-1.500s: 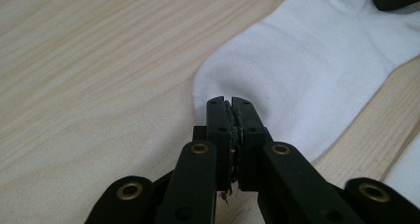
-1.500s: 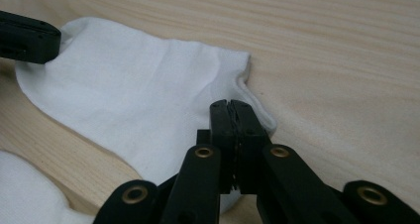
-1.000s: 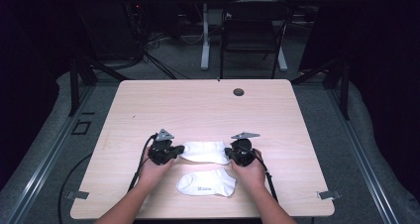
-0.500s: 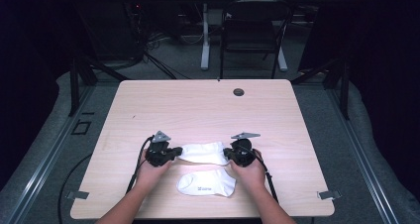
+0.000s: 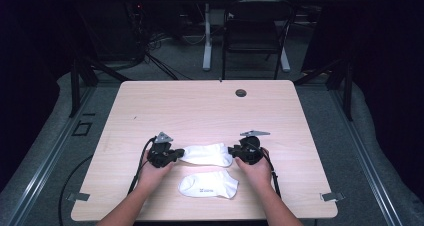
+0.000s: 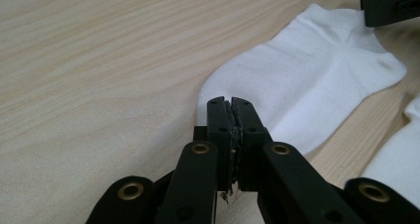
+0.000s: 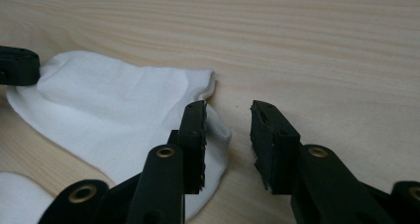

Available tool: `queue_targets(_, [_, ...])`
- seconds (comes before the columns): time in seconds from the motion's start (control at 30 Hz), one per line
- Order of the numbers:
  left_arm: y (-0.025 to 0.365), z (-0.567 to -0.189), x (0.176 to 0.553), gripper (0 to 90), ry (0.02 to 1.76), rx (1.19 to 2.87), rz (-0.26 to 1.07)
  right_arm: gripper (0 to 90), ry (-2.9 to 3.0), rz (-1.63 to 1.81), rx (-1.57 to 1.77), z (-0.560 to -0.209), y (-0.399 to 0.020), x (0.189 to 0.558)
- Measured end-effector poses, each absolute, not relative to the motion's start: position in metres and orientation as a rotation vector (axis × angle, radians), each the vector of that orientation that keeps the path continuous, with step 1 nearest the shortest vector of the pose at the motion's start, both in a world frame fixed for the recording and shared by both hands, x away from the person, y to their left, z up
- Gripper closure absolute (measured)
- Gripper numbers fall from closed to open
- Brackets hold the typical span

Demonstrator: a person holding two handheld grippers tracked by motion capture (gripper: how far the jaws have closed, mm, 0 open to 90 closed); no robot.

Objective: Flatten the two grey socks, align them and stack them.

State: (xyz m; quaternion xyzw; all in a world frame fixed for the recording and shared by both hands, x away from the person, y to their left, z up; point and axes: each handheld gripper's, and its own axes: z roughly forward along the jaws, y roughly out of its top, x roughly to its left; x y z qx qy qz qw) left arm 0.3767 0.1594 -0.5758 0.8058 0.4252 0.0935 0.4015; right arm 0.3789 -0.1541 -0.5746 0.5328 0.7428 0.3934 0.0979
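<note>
1. the far sock (image 5: 206, 154) lies flat on the table (image 5: 210, 106), stretched between the two grippers; the near sock (image 5: 209, 185) lies just in front of it, close but apart. the work looks like laying the pair out to match them up.
2. the left gripper (image 5: 176, 153) has its jaws pressed together on one end of the far sock (image 6: 307, 85). if that hand pulls or lifts now, nothing anchors the other end, so the sock could slide and bunch up.
3. the right gripper (image 7: 228, 130) has just been opening; its jaws stand apart with the sock's edge (image 7: 124, 105) lying by one jaw and nothing pinched. the loose cloth could catch on that jaw as the hand draws away, folding the end over.
4. the near sock (image 6: 396, 169) sits right beside the left gripper's jaws, so a careless sweep could drag it out of line.
5. a fresh grab by the right gripper might pinch only one layer and open the sock up.
</note>
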Motion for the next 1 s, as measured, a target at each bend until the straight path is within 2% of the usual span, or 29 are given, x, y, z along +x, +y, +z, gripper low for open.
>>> queue_targets(0.13, [0.159,-0.577,0.377,88.0,1.072,2.048,0.238,70.6,2.235,1.146,1.578,-0.577,-0.151,0.378])
queue_targets(0.47, [0.159,-0.577,0.378,88.0,1.078,2.058,0.245,85.3,2.28,1.12,1.557,-0.578,-0.145,0.377])
queue_targets(1.0, [0.162,-0.57,0.376,88.1,1.062,2.055,0.258,86.4,2.277,1.151,1.488,-0.563,-0.142,0.373])
